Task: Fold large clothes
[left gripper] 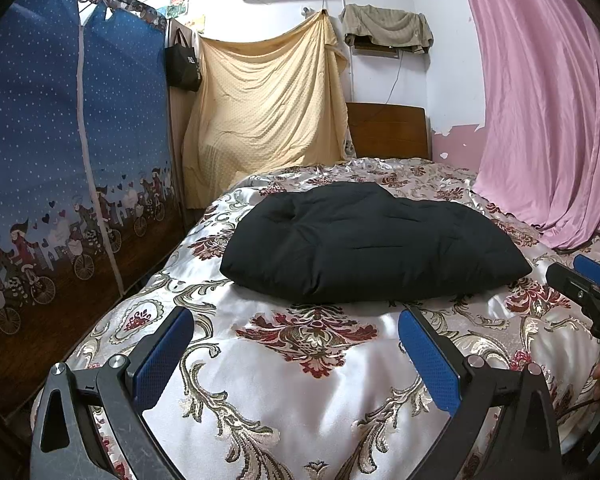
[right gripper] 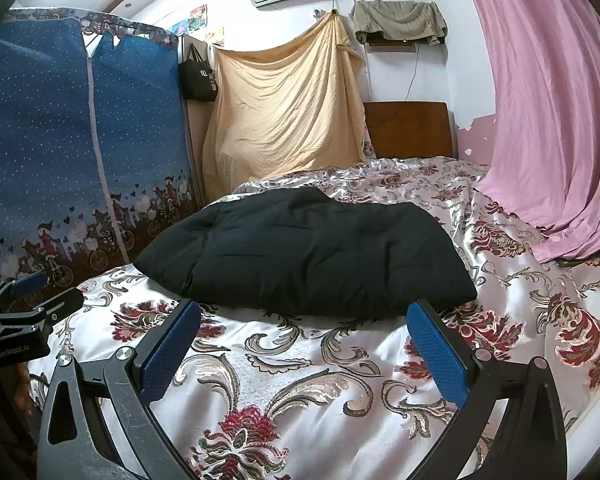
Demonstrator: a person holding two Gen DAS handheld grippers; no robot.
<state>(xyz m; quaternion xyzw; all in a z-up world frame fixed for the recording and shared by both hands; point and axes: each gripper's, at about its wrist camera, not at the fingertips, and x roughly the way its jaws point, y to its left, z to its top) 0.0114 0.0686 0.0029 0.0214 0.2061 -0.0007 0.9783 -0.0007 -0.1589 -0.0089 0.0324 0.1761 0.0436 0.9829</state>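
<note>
Left wrist view, item one?
— Folded black padded jacket (left gripper: 374, 242), lying on floral bedspread (left gripper: 300, 380).
— Tongs?
— Left tongs (left gripper: 296, 354) and right tongs (right gripper: 304, 346): both spread wide, holding nothing, short of the jacket.

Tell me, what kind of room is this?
Most likely a bedroom. There's a bed with a flowery bedspread and a wooden headboard, a blue fabric wardrobe beside it, and a folded black garment lying on the bed.
</note>
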